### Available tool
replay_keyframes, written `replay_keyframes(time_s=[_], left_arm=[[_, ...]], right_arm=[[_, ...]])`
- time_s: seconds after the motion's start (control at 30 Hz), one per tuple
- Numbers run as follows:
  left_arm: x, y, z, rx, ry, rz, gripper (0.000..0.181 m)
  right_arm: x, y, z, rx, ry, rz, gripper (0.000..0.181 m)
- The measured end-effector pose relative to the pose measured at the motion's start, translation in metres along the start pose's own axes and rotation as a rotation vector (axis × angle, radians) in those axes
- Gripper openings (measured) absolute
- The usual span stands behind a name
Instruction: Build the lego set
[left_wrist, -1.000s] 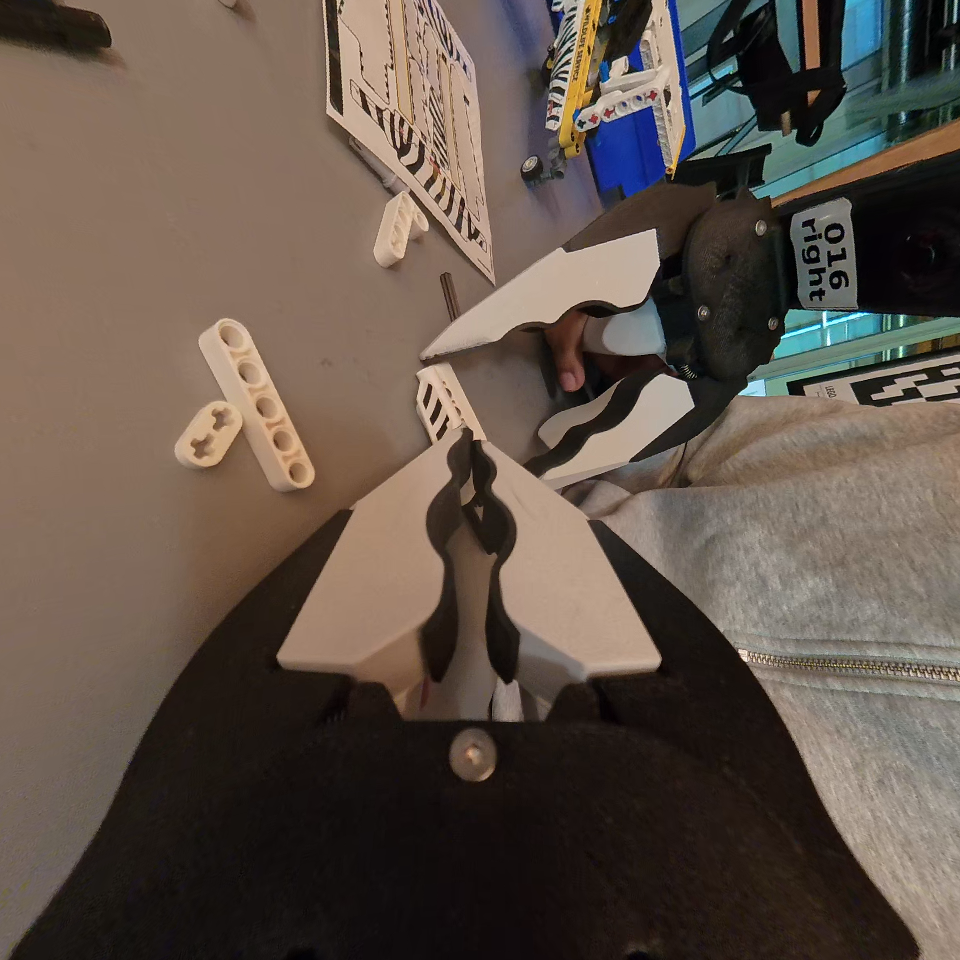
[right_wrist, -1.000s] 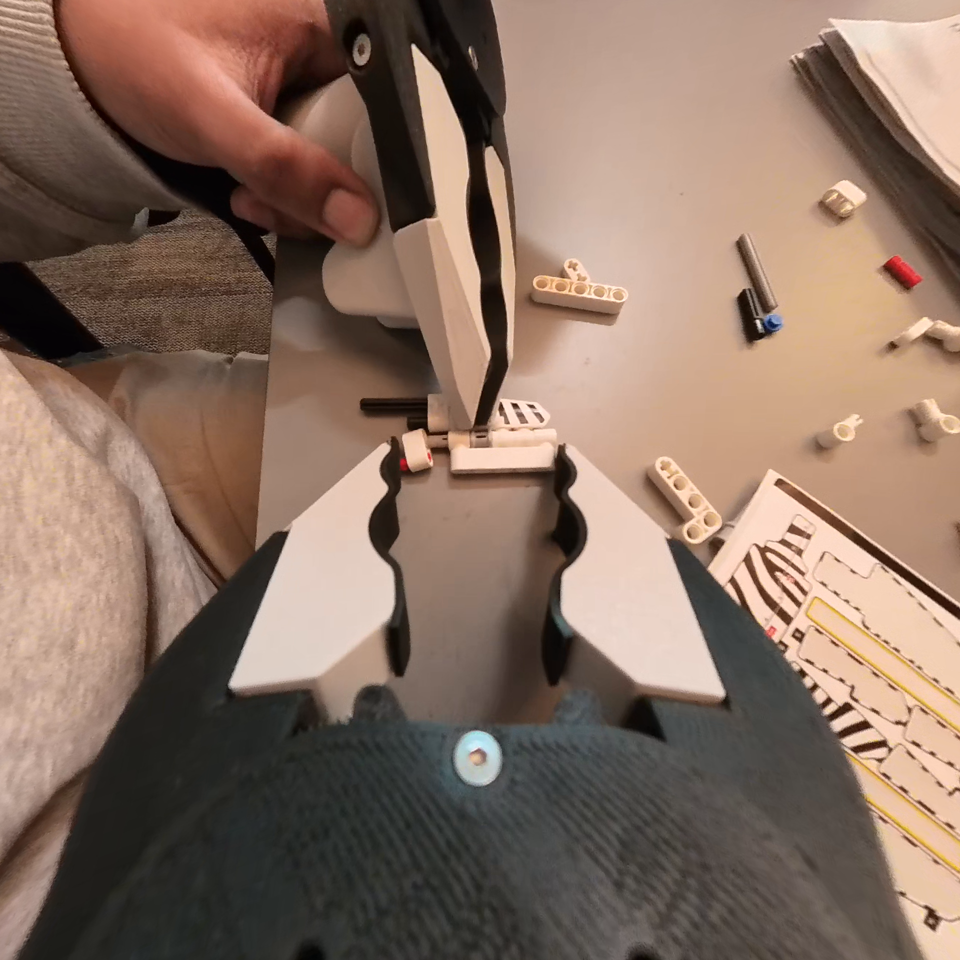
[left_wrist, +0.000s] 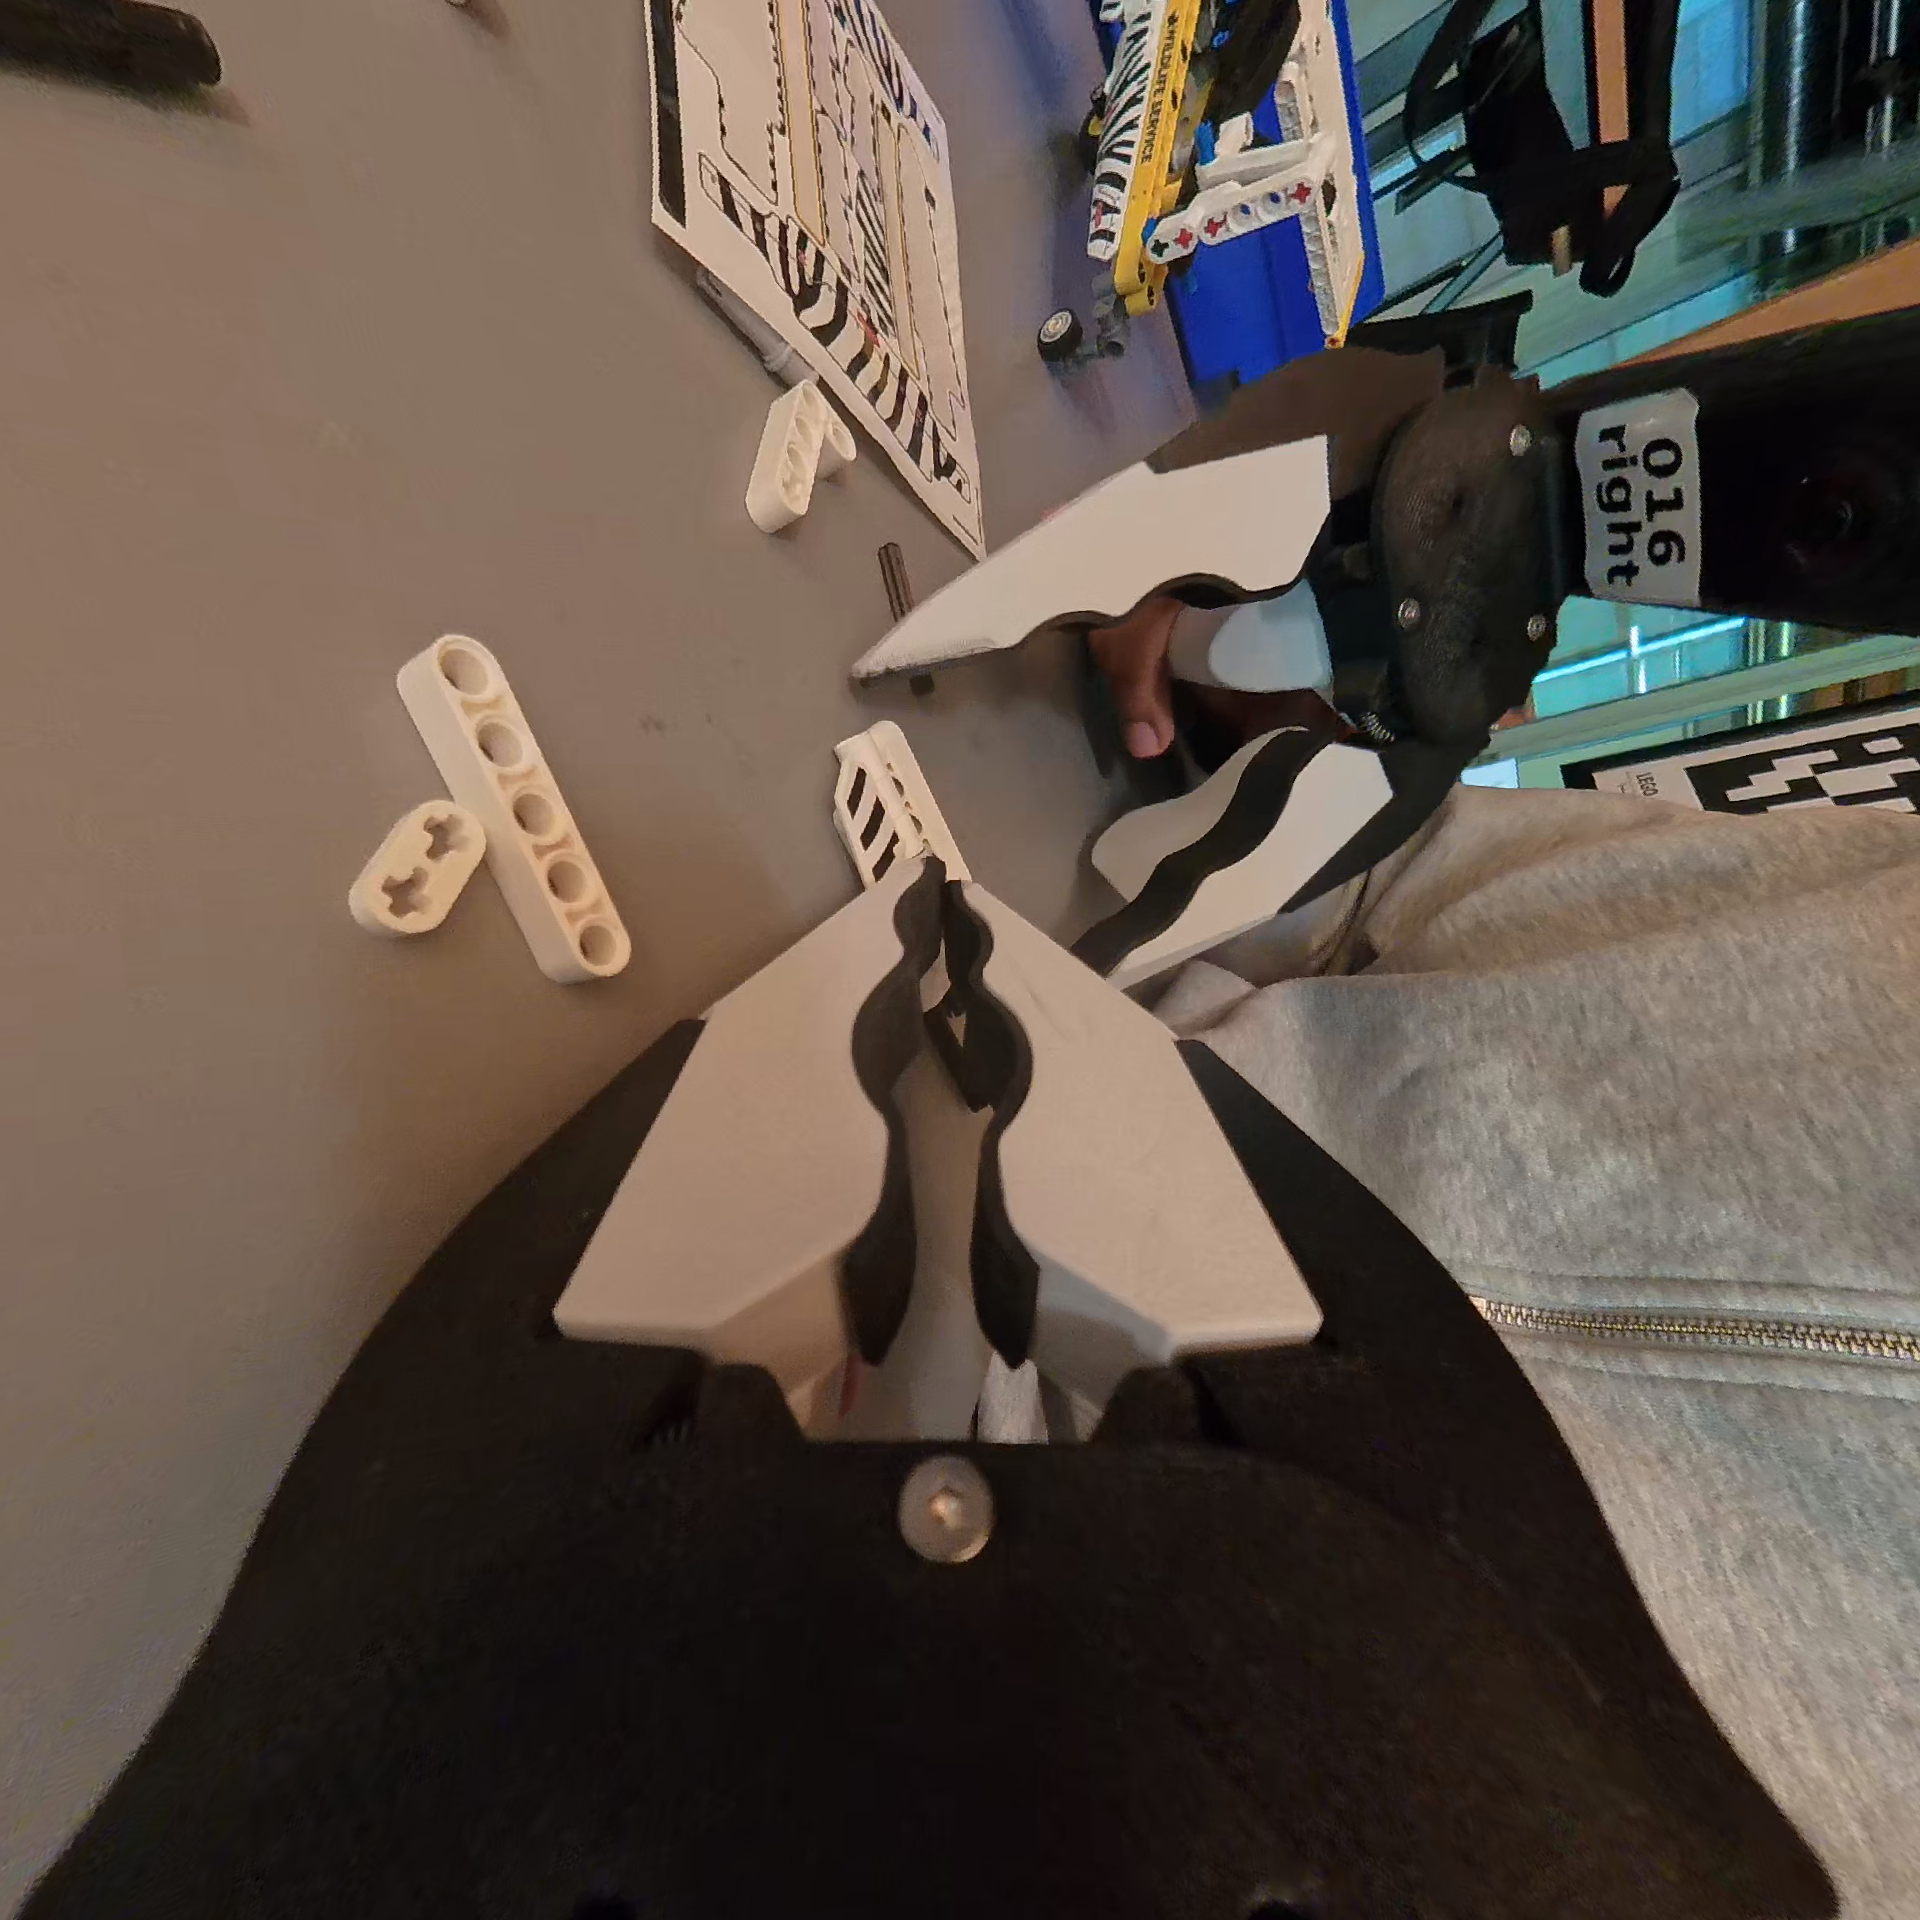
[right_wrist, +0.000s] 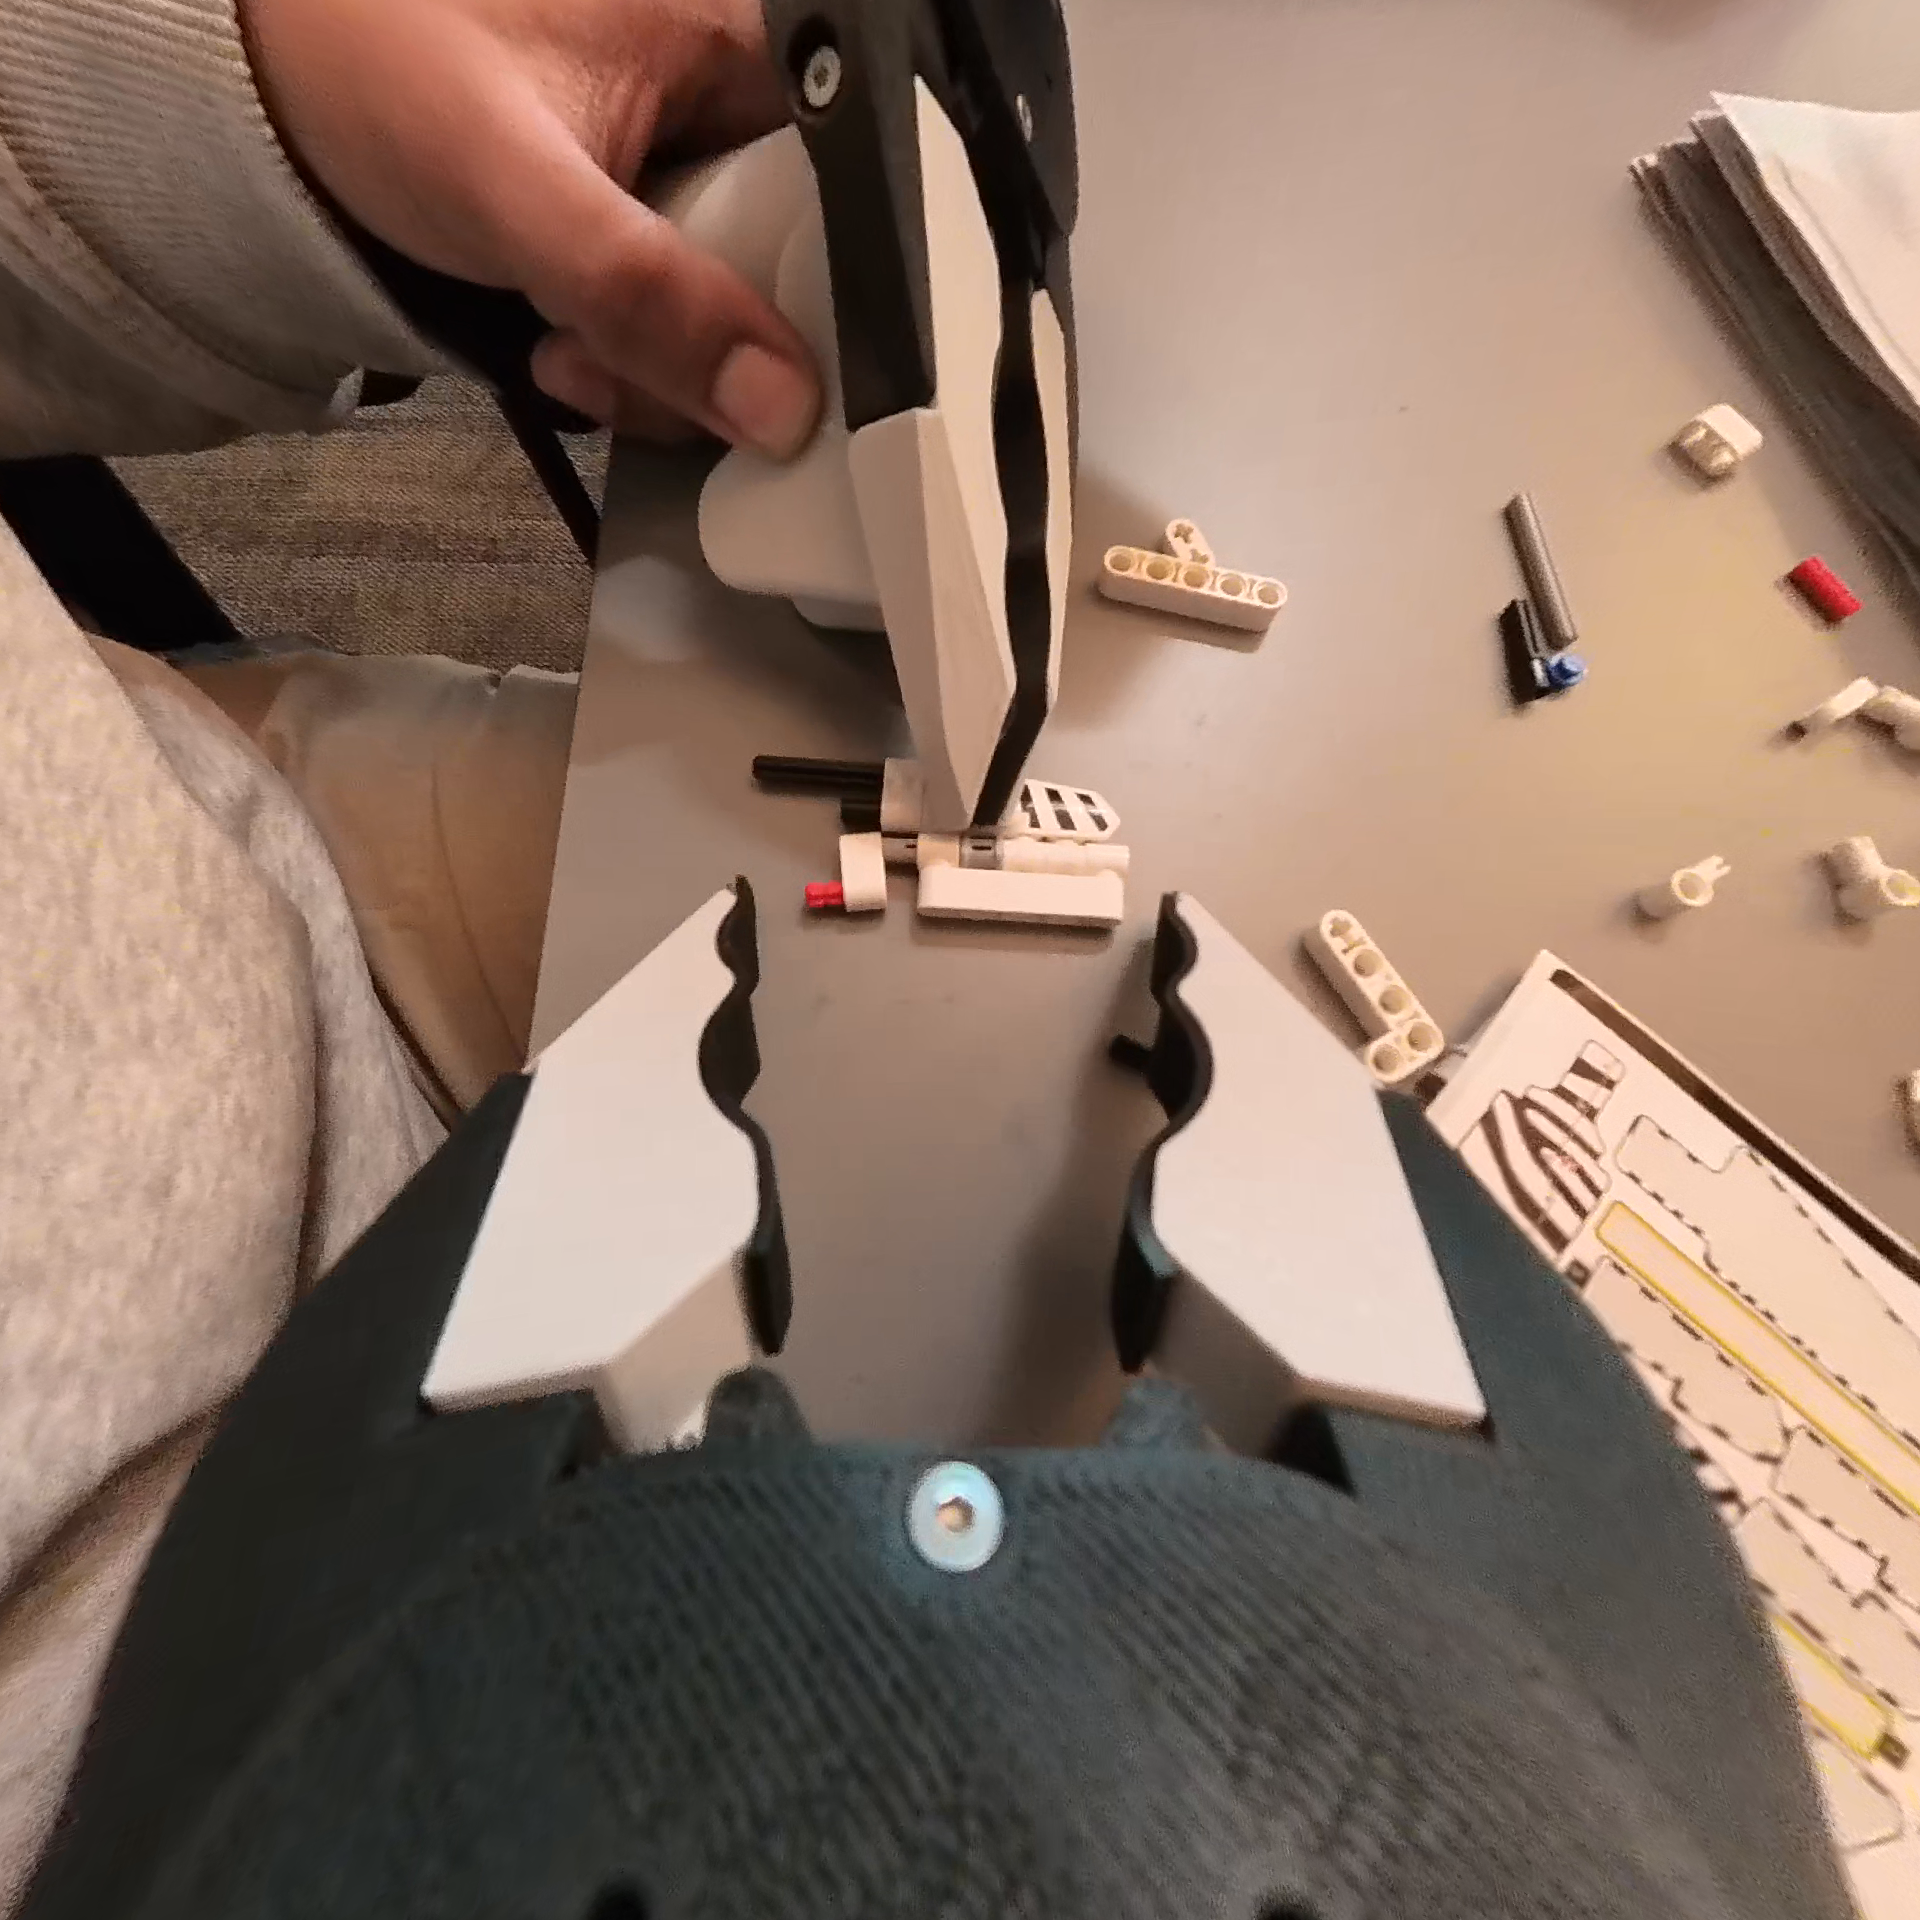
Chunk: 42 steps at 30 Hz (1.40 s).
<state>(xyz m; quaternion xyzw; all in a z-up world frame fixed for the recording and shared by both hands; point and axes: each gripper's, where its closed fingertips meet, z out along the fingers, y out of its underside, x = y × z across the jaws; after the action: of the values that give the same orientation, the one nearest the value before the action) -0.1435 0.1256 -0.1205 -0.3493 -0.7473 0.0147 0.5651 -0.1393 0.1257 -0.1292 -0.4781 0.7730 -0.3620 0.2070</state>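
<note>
**A:** What worries us most here? Our left gripper (right_wrist: 987, 831) is pinched down on the small white lego assembly (right_wrist: 1023, 878) at centre frame in the right wrist view, and it has only a thin part between its tips. If we twist or press sideways, we judge the piece could pivot out, or the little white connector with the red pin (right_wrist: 847, 891) at its left end could pop off.

**B:** Agreed. And our right gripper (right_wrist: 956, 914) stands with its jaws spread wide and nothing between them, just short of the assembly. If we close in off-centre, one fingertip (right_wrist: 1169, 925) may shove the flat white plate along the grey table (right_wrist: 1351, 312) before the other touches it.

**A:** The black axle (right_wrist: 816, 798) sticks out to the left behind the assembly too. We could knock it loose.

**B:** Poses, then. In the right wrist view our left gripper comes down steeply from the top of the frame, the hand (right_wrist: 540, 208) wrapped on its handle at upper left.

**A:** In the left wrist view the right gripper (left_wrist: 997, 769) enters from the right, lying low and nearly level with the table, tips toward the striped piece (left_wrist: 873, 810) at centre. Whether it touches anything, we can't tell.

**B:** Loose parts lie well apart: the five-hole beam (left_wrist: 514, 810) at left, the sticker sheet (left_wrist: 821, 239) at top.
</note>
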Motion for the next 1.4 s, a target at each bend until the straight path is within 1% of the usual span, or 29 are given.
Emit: replay_keyframes(time_s=[0.13, 0.23, 0.3, 0.67, 1.2, 1.4], left_arm=[[0.0001, 0.0000, 0.0000, 0.000, 0.000, 0.000, 0.000], [0.0000, -0.0001, 0.0000, 0.000, 0.000, 0.000, 0.000], [0.0000, 0.0000, 0.0000, 0.000, 0.001, -0.001, 0.000], [0.0000, 0.0000, 0.0000, 0.000, 0.001, -0.001, 0.000], [0.0001, 0.0000, -0.0001, 0.001, 0.001, -0.002, 0.000], [-0.0003, -0.0003, -0.0004, 0.004, 0.001, -0.005, 0.000]], right_arm=[[0.0062, 0.0013, 0.0021, -0.027, -0.027, -0.048, 0.077], [0.0023, 0.0011, 0.0033, -0.030, -0.085, -0.061, 0.072], [0.0011, 0.0008, 0.0040, -0.024, -0.099, -0.054, 0.071], [0.0005, -0.0015, 0.0059, -0.013, -0.092, -0.053, 0.063], [0.0005, -0.0028, 0.0070, -0.014, -0.069, -0.035, 0.063], [0.0007, -0.0050, 0.0088, -0.012, -0.035, 0.013, 0.065]])
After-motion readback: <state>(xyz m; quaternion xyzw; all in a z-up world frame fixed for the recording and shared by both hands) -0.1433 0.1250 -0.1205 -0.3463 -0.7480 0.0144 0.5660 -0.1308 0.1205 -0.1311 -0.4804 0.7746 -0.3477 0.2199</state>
